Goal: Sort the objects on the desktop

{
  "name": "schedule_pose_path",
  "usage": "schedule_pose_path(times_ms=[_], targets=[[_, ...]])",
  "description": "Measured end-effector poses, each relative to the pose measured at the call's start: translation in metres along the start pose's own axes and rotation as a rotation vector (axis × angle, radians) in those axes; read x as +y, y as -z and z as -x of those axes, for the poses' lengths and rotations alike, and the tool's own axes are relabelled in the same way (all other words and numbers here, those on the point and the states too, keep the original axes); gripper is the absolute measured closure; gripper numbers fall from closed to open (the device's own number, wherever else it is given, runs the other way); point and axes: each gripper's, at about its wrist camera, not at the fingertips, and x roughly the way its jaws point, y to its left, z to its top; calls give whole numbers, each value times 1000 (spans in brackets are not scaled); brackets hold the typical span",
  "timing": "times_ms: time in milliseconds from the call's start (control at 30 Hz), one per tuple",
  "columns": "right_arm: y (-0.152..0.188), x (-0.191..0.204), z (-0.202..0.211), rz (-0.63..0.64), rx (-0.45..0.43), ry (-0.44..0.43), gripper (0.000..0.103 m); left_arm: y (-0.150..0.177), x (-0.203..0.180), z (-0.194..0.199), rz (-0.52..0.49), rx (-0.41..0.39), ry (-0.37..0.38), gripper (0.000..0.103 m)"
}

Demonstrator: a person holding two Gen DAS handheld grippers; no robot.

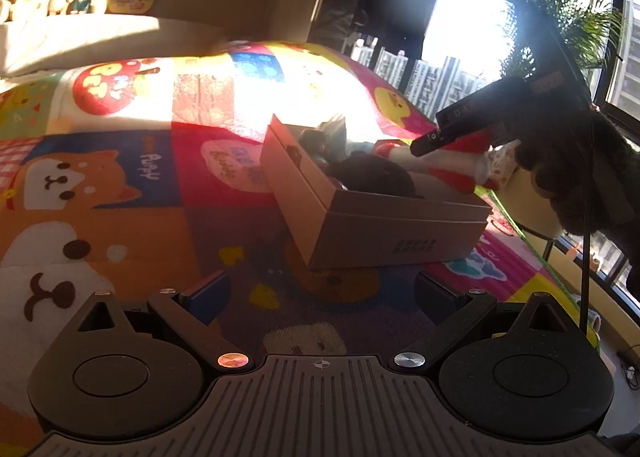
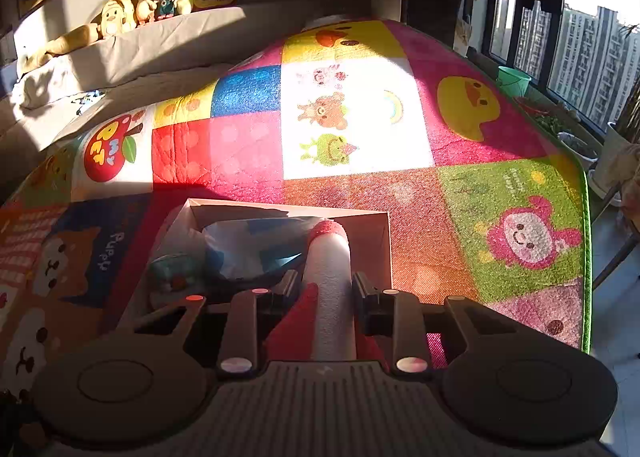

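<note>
Left hand-held gripper (image 1: 320,293): jaws spread wide, empty, hovering over the cartoon-print mat (image 1: 120,185). Cardboard box (image 1: 360,213): at its 12 o'clock, apart from it, holding dark items. Red-and-white plush toy (image 2: 330,277): between the fingers of the right hand-held gripper (image 2: 326,289), clamped, its far end pointing to 12 o'clock over the box's right end.
</note>
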Motion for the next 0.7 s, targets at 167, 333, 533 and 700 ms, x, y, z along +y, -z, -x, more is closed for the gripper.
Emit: schedule_pose_path(times_ms=[167, 333, 533, 700], targets=[[8, -15, 17, -38, -63, 40, 51, 0, 2, -2, 12, 9, -2, 2], [24, -17, 36, -23, -47, -10, 70, 0, 2, -3, 14, 14, -10, 2], [33, -8, 30, 1, -75, 23, 78, -2, -2, -7, -8, 43, -39, 2], [23, -16, 19, -59, -70, 39, 78, -5, -3, -6, -26, 62, -64, 2]])
